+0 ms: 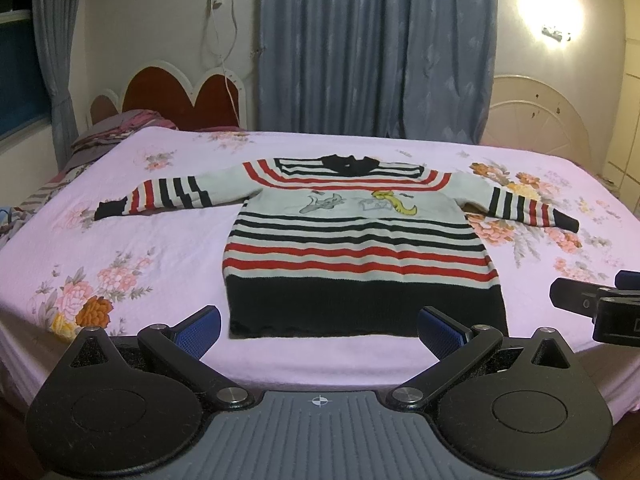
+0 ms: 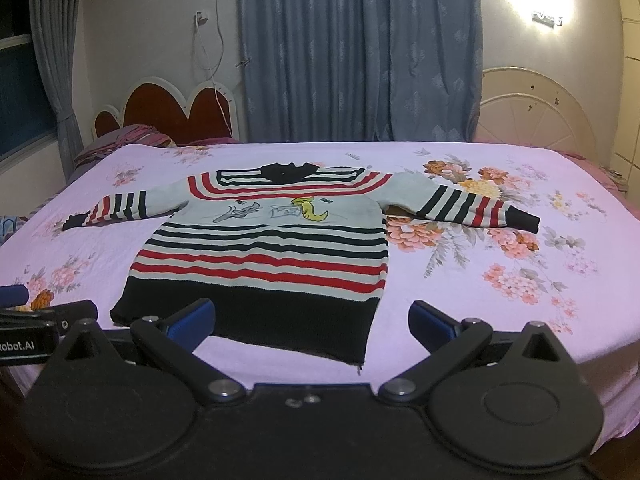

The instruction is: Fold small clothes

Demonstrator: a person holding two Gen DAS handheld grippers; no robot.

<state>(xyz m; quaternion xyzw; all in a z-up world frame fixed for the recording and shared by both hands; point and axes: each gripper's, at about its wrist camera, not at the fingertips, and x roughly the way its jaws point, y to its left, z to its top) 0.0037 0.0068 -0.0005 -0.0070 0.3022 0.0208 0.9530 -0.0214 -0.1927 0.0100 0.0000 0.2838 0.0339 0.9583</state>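
Note:
A small striped sweater [image 1: 352, 240], white with red and black bands and a black hem, lies flat and face up on the bed, sleeves spread to both sides. It also shows in the right wrist view [image 2: 272, 248]. My left gripper [image 1: 320, 330] is open and empty, just short of the hem's near edge. My right gripper [image 2: 312, 320] is open and empty, near the hem's right corner. The right gripper shows at the right edge of the left wrist view [image 1: 592, 300]. The left gripper shows at the left edge of the right wrist view [image 2: 48, 312].
The bed has a pink floral sheet [image 1: 120, 248] whose near edge runs just below the grippers. A red heart-shaped headboard [image 1: 176, 96] and bedding [image 1: 116, 132] are at the far left. Blue curtains [image 1: 372, 48] hang behind. A white round headboard [image 1: 536, 116] stands at the far right.

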